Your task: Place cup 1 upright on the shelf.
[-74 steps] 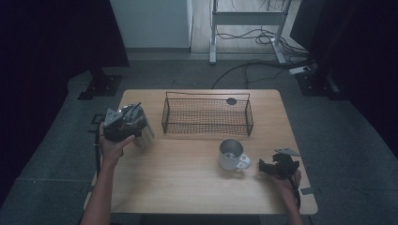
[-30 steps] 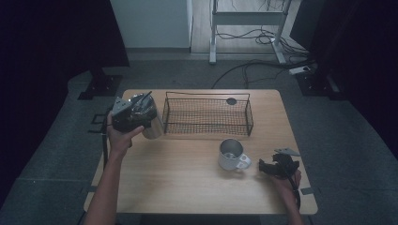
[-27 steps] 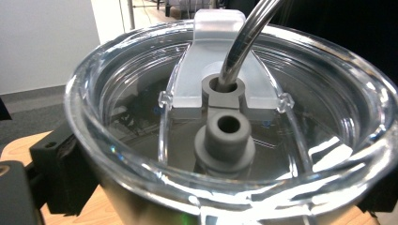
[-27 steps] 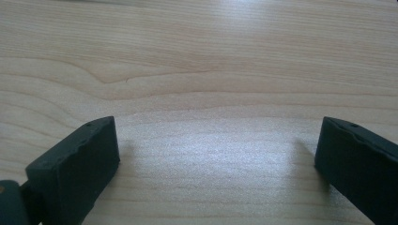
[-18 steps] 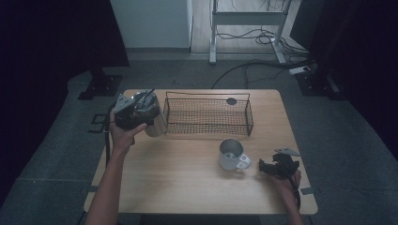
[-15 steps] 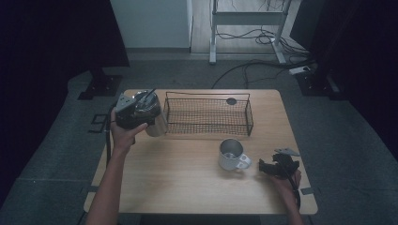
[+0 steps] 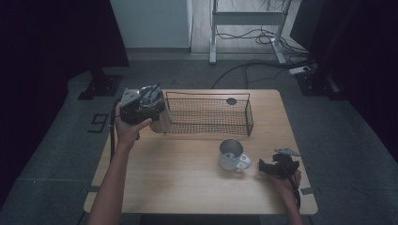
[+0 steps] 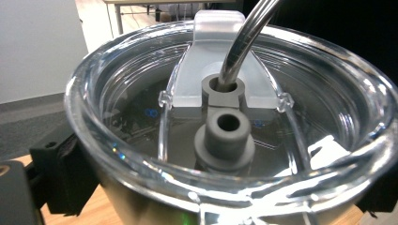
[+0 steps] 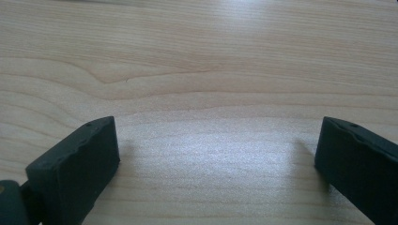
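- We find the left gripper (image 7: pixel 141 108) clamped on the tumbler (image 8: pixel 225 140), upright, straw (image 8: pixel 244 37) up, held above the desk (image 7: pixel 187 187).
- The wire basket (image 7: pixel 209 115) lies just right of it.
- Earlier, the tumbler sat nearer the person.
- Right gripper (image 9: pixel 216 159): jaws apart, empty, beside the mug (image 7: pixel 231 154).

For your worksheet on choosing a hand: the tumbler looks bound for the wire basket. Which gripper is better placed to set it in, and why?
Left. The left gripper already holds the tumbler beside the wire basket. The right gripper rests open on the table, beyond the mug.
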Motion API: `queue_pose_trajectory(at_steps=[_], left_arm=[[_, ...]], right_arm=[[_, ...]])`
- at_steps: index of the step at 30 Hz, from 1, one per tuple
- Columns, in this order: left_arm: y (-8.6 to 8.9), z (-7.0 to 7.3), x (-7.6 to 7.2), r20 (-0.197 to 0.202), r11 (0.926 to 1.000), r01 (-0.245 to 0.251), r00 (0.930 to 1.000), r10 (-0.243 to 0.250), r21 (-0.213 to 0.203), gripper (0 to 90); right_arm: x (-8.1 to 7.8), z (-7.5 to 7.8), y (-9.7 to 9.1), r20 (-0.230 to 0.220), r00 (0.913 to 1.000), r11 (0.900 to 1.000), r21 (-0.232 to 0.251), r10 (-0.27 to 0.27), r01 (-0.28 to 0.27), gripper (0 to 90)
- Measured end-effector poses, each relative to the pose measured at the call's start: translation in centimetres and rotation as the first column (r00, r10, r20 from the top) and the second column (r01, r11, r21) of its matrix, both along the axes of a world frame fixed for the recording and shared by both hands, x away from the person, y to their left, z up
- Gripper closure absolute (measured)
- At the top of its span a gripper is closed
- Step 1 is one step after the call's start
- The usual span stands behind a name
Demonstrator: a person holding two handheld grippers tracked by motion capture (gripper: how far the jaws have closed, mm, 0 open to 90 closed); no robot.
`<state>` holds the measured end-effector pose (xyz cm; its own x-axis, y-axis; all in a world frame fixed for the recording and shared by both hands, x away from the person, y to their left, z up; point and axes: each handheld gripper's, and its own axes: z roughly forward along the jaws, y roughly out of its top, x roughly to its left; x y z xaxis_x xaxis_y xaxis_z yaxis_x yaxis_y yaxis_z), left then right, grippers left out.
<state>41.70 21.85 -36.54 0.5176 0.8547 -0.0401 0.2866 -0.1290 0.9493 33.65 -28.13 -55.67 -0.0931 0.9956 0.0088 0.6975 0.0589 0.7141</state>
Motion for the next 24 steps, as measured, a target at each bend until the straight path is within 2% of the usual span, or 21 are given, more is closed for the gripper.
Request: queue_pose_trajectory(at_steps=[13,24], left_arm=[[-0.8,0.7,1.2,-0.003,0.9998,0.017,0.9998,-0.017,-0.011,4.1],[-1.7,1.0,2.3,-0.011,0.9997,0.025,0.9996,-0.025,-0.005,4.1]], right_arm=[[0.0,0.0,0.0,0.002,1.0000,1.0000,0.001,-0.002,0.002,0.0],[0.0,0.0,0.0,0.002,1.0000,1.0000,0.002,-0.001,0.001,0.3]])
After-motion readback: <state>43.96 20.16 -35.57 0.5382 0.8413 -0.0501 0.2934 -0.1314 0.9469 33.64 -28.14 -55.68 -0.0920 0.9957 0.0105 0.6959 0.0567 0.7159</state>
